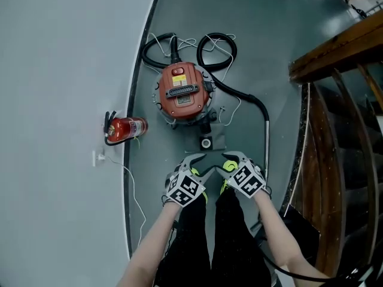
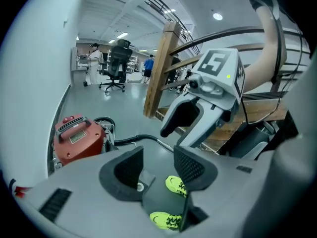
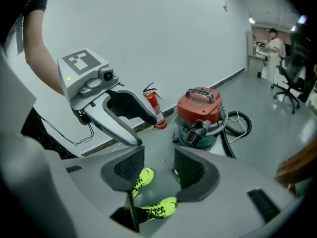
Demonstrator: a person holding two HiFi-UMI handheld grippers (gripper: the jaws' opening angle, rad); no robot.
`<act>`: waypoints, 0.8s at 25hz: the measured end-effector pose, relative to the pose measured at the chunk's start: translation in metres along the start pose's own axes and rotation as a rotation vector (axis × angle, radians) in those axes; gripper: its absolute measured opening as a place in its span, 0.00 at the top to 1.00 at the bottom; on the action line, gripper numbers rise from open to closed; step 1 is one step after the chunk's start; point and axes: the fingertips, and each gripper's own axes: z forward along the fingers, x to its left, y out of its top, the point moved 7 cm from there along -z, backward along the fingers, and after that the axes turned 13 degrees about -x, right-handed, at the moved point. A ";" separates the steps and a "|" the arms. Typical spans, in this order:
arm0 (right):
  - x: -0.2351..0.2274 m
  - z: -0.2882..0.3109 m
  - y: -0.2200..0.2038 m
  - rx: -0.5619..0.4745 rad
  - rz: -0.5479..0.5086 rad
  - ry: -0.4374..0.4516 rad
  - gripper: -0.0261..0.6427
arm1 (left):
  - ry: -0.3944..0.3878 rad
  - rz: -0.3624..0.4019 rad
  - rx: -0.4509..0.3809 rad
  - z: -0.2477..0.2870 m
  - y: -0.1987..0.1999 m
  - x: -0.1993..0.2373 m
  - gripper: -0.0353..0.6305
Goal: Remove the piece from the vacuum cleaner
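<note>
Your left gripper (image 1: 194,163) and right gripper (image 1: 230,160) hang open-jawed and empty on your side of the vacuum cleaner (image 1: 182,91), with the small grey piece (image 1: 206,142) seemingly loose on the floor (image 1: 239,52) at its front, so check that before reaching.

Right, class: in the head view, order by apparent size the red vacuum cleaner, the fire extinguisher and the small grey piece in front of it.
Largest: red vacuum cleaner
Then: fire extinguisher
Smallest: grey piece
All on the floor, so nearness barely matters.
</note>
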 end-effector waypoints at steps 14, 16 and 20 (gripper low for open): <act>0.022 -0.086 0.089 -0.075 -0.021 -0.023 0.67 | 0.002 0.033 -0.053 -0.076 0.119 -0.027 0.66; 0.019 -0.095 0.104 -0.102 -0.024 -0.035 0.67 | 0.020 0.029 -0.092 -0.080 0.141 -0.021 0.66; 0.022 -0.113 0.124 -0.139 0.009 -0.045 0.67 | 0.040 0.008 -0.133 -0.090 0.169 -0.021 0.66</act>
